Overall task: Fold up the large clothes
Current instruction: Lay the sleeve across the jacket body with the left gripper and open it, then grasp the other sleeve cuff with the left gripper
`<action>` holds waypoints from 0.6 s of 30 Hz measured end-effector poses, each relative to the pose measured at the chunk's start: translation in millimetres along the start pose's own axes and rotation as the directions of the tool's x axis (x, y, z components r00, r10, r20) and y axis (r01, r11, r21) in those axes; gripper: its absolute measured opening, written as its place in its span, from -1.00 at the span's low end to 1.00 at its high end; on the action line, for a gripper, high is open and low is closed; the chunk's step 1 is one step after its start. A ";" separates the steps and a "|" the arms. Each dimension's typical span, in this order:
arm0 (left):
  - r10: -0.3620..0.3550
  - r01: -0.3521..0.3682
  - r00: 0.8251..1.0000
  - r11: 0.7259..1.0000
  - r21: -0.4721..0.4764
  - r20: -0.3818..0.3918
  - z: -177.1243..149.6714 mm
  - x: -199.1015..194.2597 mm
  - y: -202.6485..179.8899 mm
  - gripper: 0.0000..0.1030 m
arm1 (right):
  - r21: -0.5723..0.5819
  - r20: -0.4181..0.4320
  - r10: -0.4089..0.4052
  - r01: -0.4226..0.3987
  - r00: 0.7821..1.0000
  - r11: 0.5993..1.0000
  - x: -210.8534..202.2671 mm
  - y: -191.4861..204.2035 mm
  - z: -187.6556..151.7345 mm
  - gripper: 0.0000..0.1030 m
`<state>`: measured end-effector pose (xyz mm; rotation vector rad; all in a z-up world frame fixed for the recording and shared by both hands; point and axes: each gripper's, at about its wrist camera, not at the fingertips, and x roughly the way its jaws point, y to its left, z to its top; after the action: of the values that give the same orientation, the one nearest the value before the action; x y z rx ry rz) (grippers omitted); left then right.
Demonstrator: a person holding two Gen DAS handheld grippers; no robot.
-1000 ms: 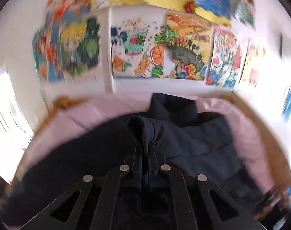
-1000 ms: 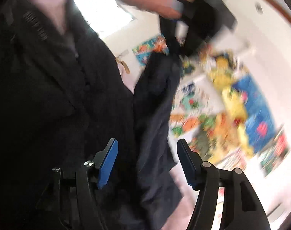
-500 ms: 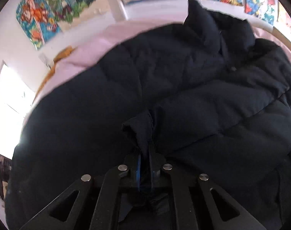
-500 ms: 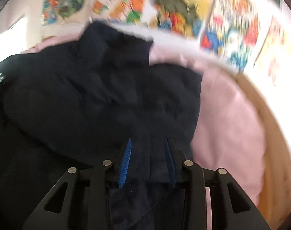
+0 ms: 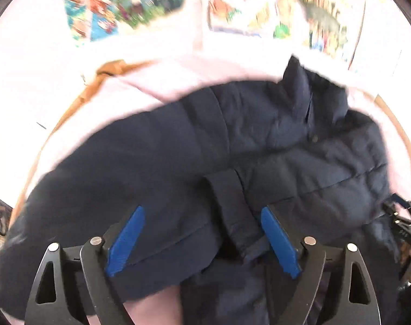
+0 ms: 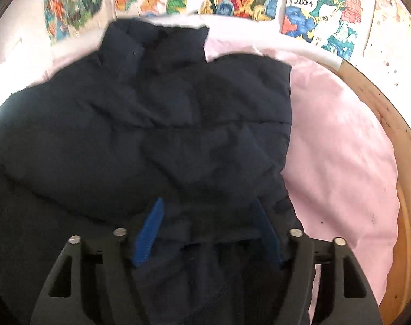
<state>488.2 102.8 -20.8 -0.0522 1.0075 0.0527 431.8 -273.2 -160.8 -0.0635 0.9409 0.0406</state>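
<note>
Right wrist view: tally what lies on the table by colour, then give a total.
Navy: 1, the puffer jacket
Pink: 1, the sheet spread under it
Total: 2

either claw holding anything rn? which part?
Nothing held. Left claw and right claw are both open over the dark navy puffer jacket.

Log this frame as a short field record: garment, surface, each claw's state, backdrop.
garment: dark navy quilted puffer jacket, spread flat, collar toward the wall
surface: pale pink sheet over a wooden-rimmed table
left claw: open, jacket cuff lying between the blue pads
right claw: open, fabric between the fingers, not pinched
backdrop: colourful cartoon posters on a white wall
</note>
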 end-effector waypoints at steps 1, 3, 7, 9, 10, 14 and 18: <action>-0.006 0.006 1.000 1.000 -0.013 -0.003 -0.4 -8.0 7.5 0.81 | -0.001 0.009 0.010 -0.010 1.000 1.000 -5.0 0.2 3.8 0.42; 0.009 -0.011 1.000 0.998 -0.057 -0.019 -9.2 -32.1 27.1 0.81 | -0.017 0.034 0.036 -0.036 0.999 0.999 -19.6 9.5 2.6 0.60; -0.021 0.018 1.000 0.989 -0.145 -0.019 -38.3 -87.0 77.9 0.82 | -0.038 0.093 0.105 -0.102 0.990 0.994 -44.7 28.0 25.9 0.85; -0.039 0.040 0.999 0.979 -0.198 0.011 -57.3 -110.5 100.0 0.91 | -0.053 0.132 0.150 -0.144 0.980 0.988 -55.7 37.9 39.2 0.93; -0.039 0.043 0.999 0.972 -0.231 0.023 -65.9 -119.5 110.8 0.96 | -0.062 0.145 0.170 -0.163 0.975 0.985 -56.8 33.2 52.8 0.95; -0.032 0.053 0.998 0.880 -0.471 0.054 -111.4 -139.1 167.2 1.00 | -0.105 0.163 0.265 -0.250 0.950 0.962 -77.1 48.7 63.6 0.97; -0.067 0.087 0.996 0.738 -0.669 0.055 -146.2 -115.1 201.0 1.00 | -0.168 0.157 0.320 -0.294 0.934 0.941 -92.6 73.9 61.5 0.97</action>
<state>289.8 291.0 -5.2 -0.7623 0.9130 0.3439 422.3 -195.7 -52.6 -0.0422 0.7564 0.3992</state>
